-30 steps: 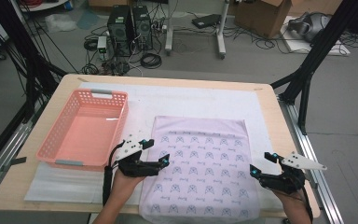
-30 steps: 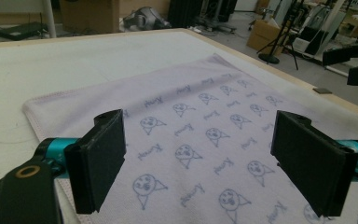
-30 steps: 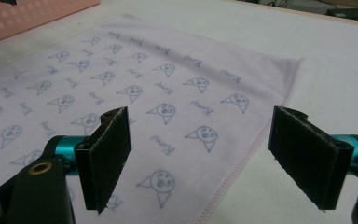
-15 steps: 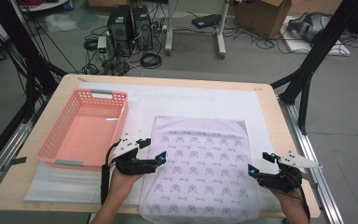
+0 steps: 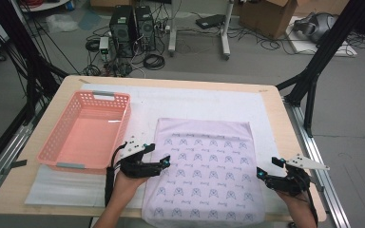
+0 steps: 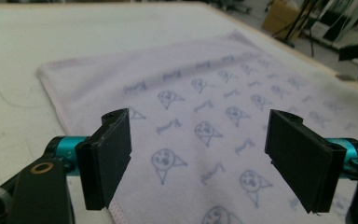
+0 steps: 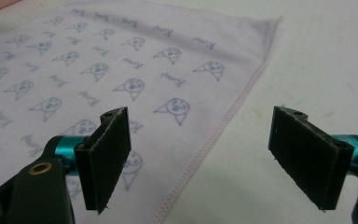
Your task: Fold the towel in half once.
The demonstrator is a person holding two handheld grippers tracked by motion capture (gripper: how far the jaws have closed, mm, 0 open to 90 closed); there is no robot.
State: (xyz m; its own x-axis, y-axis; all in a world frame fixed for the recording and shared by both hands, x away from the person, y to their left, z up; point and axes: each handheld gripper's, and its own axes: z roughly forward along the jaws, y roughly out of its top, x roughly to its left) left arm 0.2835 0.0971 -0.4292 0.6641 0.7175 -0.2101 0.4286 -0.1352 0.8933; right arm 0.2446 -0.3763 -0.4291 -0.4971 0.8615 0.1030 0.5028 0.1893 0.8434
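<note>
Low in the frame, the left gripper (image 5: 163, 163), jaws apart though just narrowing, and the wide-open right gripper (image 5: 261, 174) flank the patterned towel (image 5: 204, 171), gripping nothing.

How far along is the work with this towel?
Done: the towel lies flat beside the pink basket. In hand: the left gripper, jaws just closing with nothing between them, and right gripper, jaws open, sit at its side edges. Left: gripping it.

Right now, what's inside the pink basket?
Nothing that I can see: the pink basket shows a bare floor. Its near wall hides a thin strip at the bottom. It stands on the white mat, beside the patterned towel.
</note>
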